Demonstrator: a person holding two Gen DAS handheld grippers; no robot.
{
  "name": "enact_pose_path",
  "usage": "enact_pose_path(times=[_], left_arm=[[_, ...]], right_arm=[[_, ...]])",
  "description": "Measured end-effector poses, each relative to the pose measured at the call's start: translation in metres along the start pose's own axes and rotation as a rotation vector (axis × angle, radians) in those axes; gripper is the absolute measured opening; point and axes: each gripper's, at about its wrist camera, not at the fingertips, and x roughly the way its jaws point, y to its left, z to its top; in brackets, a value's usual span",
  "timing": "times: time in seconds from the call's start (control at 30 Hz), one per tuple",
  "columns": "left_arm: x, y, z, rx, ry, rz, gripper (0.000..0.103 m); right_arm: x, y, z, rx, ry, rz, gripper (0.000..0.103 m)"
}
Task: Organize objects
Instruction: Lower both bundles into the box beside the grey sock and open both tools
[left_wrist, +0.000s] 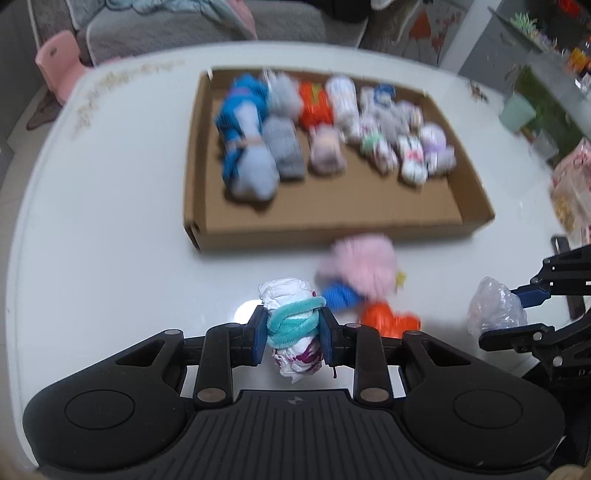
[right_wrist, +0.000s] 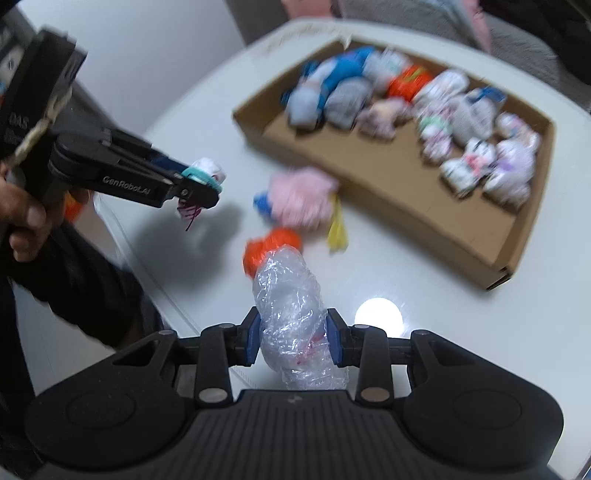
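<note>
The left gripper clamps a white, teal-banded bundle; the right gripper grips a clear plastic roll, the cardboard box beyond both.

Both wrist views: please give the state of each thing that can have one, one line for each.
left gripper: jaws shut on the white bundle.
white bundle: held, wrapped by a teal band.
right gripper: jaws shut on the clear plastic bundle.
clear plastic bundle: held, crumpled.
cardboard box: open, partly filled with rolled bundles.
pink bundle: loose on the table, outside the box.
orange bundle: loose on the table.
</note>
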Motion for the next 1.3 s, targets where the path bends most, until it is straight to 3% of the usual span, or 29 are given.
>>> enact_pose_path(times=[0.3, 0.5, 0.73, 0.9, 1.1, 1.3], left_arm=[[-0.009, -0.003, 0.058, 0.080, -0.091, -0.001, 0.035], [0.017, -0.011, 0.087, 0.163, -0.095, 0.006, 0.035], [0.058, -0.015, 0.084, 0.146, -0.049, -0.089, 0.036], [0.082, -0.013, 0.083, 0.143, -0.004, -0.025, 0.036], [0.085, -0.005, 0.081, 0.158, 0.012, 0.042, 0.036], [0.088, -0.004, 0.078, 0.151, 0.034, 0.038, 0.036]], right_arm=[[-0.004, -0.031, 0.034, 0.114, -0.181, -0.089, 0.033], [0.002, -0.050, 0.071, 0.169, -0.286, -0.074, 0.033], [0.038, -0.055, 0.107, 0.150, -0.233, -0.076, 0.033], [0.045, -0.057, 0.108, 0.154, -0.206, -0.082, 0.033], [0.064, -0.058, 0.117, 0.185, -0.179, -0.059, 0.033], [0.076, -0.049, 0.118, 0.167, -0.134, -0.065, 0.033]])
